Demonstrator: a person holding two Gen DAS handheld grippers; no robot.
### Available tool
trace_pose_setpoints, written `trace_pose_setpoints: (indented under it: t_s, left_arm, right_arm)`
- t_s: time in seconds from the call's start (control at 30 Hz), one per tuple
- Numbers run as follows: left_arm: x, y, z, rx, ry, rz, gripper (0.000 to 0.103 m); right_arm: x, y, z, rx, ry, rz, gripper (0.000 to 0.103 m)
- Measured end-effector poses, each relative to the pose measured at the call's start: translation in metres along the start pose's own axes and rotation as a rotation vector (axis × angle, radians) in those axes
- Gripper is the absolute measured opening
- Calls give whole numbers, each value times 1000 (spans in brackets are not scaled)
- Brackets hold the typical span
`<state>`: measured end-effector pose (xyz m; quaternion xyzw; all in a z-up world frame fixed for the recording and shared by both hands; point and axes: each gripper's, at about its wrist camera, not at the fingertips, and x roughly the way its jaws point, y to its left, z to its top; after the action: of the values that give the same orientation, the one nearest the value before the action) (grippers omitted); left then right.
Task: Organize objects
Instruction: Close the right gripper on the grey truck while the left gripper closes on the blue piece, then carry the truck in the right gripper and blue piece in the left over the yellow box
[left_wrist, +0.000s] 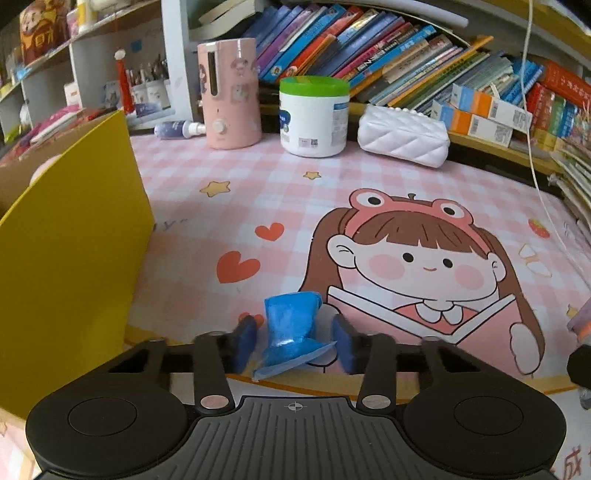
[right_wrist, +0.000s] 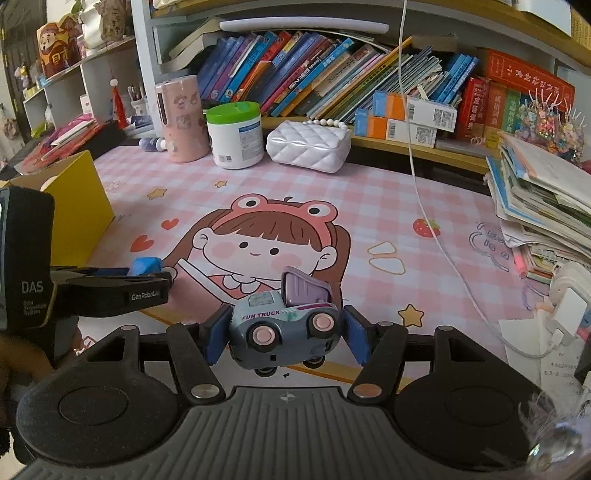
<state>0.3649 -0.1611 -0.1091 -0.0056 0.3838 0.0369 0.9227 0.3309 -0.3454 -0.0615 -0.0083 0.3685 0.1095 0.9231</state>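
Pink desk mat (left_wrist: 369, 177) — yellow box (left_wrist: 66, 266) at left, contents hidden.

Both wrist views are evenly and fairly brightly lit, with soft indoor light from above and no hard shadows on the pink checked mat (left_wrist: 258, 192). Colours are saturated. Glare sits on the white quilted bag (right_wrist: 308, 146) and on the glossy pink canister (left_wrist: 231, 92). The fisheye lens bends the bookshelf (right_wrist: 332, 74) into an arc and stretches things at the edges. The far left corners fall dark. A smeared, blurred patch covers the near right corner of the right wrist view. The centre of each view is sharp, though slight softness shows toward the rims.
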Motion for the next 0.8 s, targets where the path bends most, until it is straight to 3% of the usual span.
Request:
trace_pose_setpoints:
  t_s: [0.17, 0.5, 0.8]
  left_arm:
    - [-11, 8, 1, -31, -2, -36, 30]
    - [-86, 34, -11, -103, -81, -147, 30]
    - [-127, 68, -35, -126, -118, -148, 30]
  right_arm:
    - [2, 4, 1, 0, 5, -3, 61]
    - [-2, 32, -7, -28, 23, 5, 61]
    - [-24, 76, -19, -64, 12, 15, 61]
